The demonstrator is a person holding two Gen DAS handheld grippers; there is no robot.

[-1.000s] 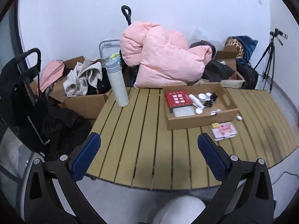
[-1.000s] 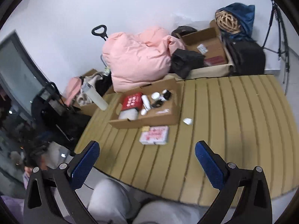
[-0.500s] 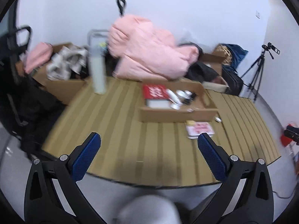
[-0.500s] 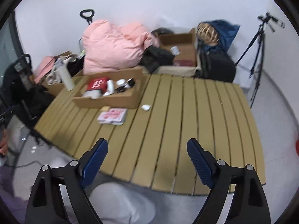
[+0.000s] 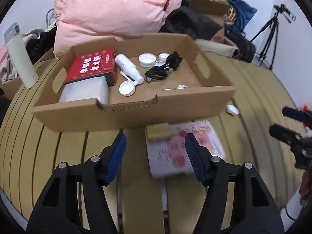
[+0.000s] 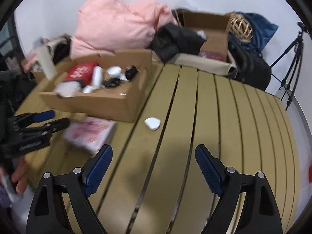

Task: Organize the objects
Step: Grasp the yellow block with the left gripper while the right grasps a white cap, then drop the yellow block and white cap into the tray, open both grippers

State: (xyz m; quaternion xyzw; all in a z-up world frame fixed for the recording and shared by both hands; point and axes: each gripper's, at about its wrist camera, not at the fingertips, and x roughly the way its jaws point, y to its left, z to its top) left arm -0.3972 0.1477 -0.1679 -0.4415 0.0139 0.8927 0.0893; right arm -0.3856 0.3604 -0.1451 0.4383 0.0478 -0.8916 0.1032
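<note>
A cardboard tray (image 5: pixel 136 113) on the slatted table holds a red box (image 5: pixel 91 68), a white bottle (image 5: pixel 127 68), white lids and a black cable (image 5: pixel 163 68). In front of it lie a pink-and-white packet (image 5: pixel 181 148) and a small yellow block (image 5: pixel 158 133). My left gripper (image 5: pixel 154 146) is open, just above the packet's left side. A small white case (image 6: pixel 152 123) lies on the table, also in the left wrist view (image 5: pixel 232 109). My right gripper (image 6: pixel 153 162) is open, a little short of the case. The tray (image 6: pixel 109 105) and the packet (image 6: pixel 89 134) also show in the right wrist view.
A pale flask (image 5: pixel 20 56) stands left of the tray. A pink duvet (image 5: pixel 109 11), black bags, cardboard boxes (image 6: pixel 210 33) and a tripod (image 6: pixel 290 58) crowd the table's far side. The table's right half (image 6: pixel 243 126) is bare slats.
Both grippers have moved forward and down over the table. The left one now hovers by the packet, the right one near the white case. Both have narrowed slightly but stay open.
</note>
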